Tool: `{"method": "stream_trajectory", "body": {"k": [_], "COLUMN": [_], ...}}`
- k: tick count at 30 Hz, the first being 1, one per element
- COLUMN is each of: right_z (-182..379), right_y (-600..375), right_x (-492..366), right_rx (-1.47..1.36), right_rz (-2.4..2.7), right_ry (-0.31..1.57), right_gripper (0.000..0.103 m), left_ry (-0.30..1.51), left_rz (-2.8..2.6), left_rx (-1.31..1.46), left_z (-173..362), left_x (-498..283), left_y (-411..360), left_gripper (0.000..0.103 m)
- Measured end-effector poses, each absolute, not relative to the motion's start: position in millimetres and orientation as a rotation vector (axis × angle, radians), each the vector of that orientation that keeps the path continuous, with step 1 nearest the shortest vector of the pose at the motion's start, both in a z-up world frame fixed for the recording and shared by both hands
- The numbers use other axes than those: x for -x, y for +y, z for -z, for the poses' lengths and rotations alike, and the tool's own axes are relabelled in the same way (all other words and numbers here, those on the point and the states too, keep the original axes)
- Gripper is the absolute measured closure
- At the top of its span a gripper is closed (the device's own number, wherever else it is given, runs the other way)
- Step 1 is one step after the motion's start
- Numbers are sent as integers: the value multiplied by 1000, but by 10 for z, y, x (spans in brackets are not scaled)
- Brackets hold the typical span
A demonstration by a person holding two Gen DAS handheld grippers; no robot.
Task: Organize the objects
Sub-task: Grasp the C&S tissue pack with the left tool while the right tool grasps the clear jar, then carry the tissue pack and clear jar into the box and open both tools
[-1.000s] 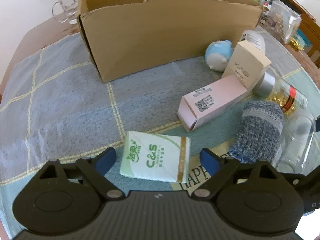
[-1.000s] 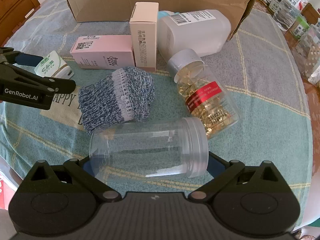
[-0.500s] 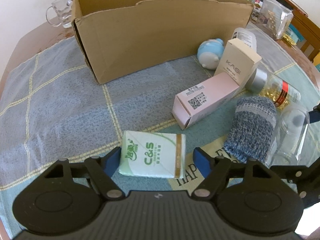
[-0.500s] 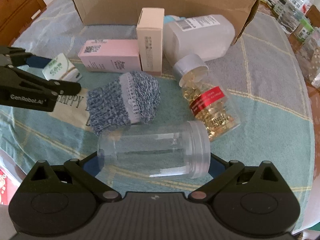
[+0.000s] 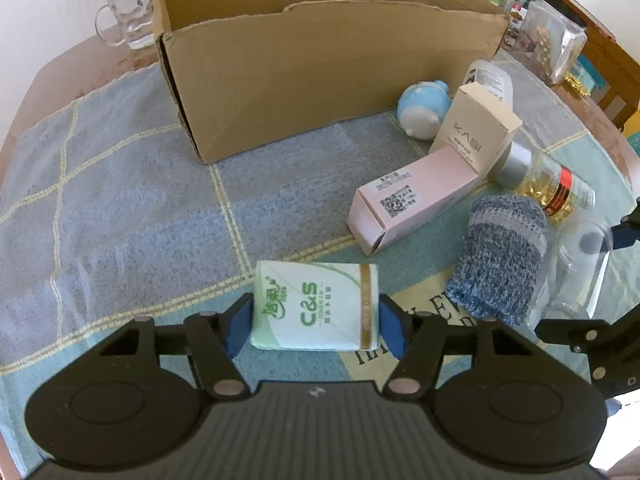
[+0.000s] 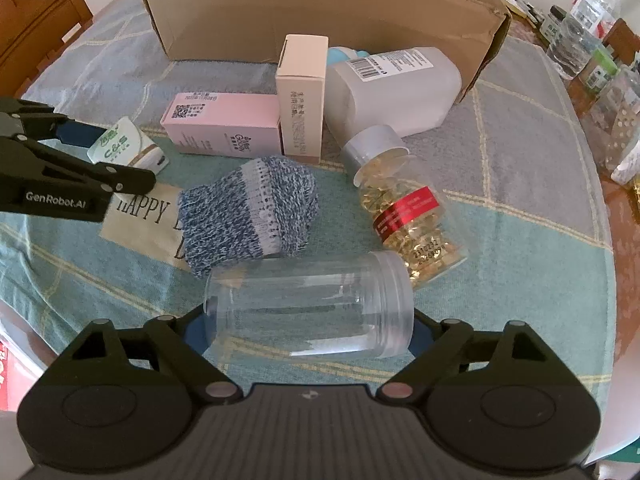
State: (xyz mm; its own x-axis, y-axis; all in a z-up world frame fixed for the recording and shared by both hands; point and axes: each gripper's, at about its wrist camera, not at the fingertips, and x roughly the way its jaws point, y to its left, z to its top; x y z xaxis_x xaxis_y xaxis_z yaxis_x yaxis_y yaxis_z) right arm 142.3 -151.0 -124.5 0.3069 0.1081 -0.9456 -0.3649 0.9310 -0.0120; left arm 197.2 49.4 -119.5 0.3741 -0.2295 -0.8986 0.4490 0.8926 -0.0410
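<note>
Left tongs point(image 5: 316, 326) are closing, pads touching the tissue pack point(image 5: 318, 306). Right tongs point(image 6: 308, 330) are closing around the clear jar point(image 6: 308, 304) lying on the tabletop point(image 6: 520, 220).

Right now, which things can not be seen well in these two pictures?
- Inside of the cardboard box: both views, its front wall hides it.
- Blue toy: right wrist view, almost all behind the beige carton.
- Clear jar: left wrist view, partly behind the knitted sock and the right gripper, near the edge.
- Bottles at the far right: right wrist view, too small and blurred to read.
- Tissue pack: its sides, covered by the closing left gripper.
</note>
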Motion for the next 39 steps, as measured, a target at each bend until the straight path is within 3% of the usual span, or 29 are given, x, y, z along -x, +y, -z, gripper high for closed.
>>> {"method": "stream_trajectory", "body": {"k": [24,39], "right_z": [649,118], "right_y": [-1658,-1988], "right_x": [-1537,-2196], "right_rx": [272,407], "right_rz": [-445,-690], "right_ry": [1143,980], "right_gripper": [10,10], "left_ry": [1080,1004], "left_rz": [498,333], "left_rx": [-204,-104], "left_z": [473,-116], "left_x": [-1801,-2064], "left_y": [428,-117], "left_gripper": [40,39]}}
